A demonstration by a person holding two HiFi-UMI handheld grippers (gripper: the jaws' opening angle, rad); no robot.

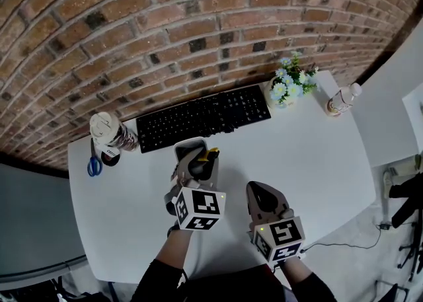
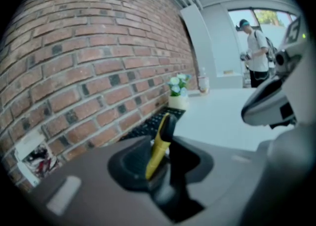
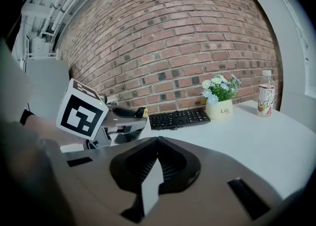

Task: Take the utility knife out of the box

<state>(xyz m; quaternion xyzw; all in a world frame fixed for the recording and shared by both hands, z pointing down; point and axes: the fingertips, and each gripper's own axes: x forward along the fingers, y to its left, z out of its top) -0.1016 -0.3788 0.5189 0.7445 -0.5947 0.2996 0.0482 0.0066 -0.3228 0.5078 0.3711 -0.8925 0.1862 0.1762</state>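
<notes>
A small grey box (image 1: 188, 147) stands on the white table in front of the keyboard. The yellow and black utility knife (image 1: 211, 156) sticks up at the box's right side. My left gripper (image 1: 198, 165) reaches into the box. In the left gripper view the knife (image 2: 159, 146) stands between the jaws, which close on it. The right gripper view shows the knife's yellow end (image 3: 143, 112) past the left gripper's marker cube (image 3: 81, 110). My right gripper (image 1: 266, 199) hovers over bare table to the right, shut (image 3: 157, 158) with nothing in it.
Behind the box, a black keyboard (image 1: 203, 117) runs along the brick wall. A flower pot (image 1: 289, 86) and a bottle (image 1: 343, 99) stand at the back right, a wrapped cup (image 1: 109, 131) and blue scissors (image 1: 94, 162) at the left. A person (image 2: 256, 52) stands far off.
</notes>
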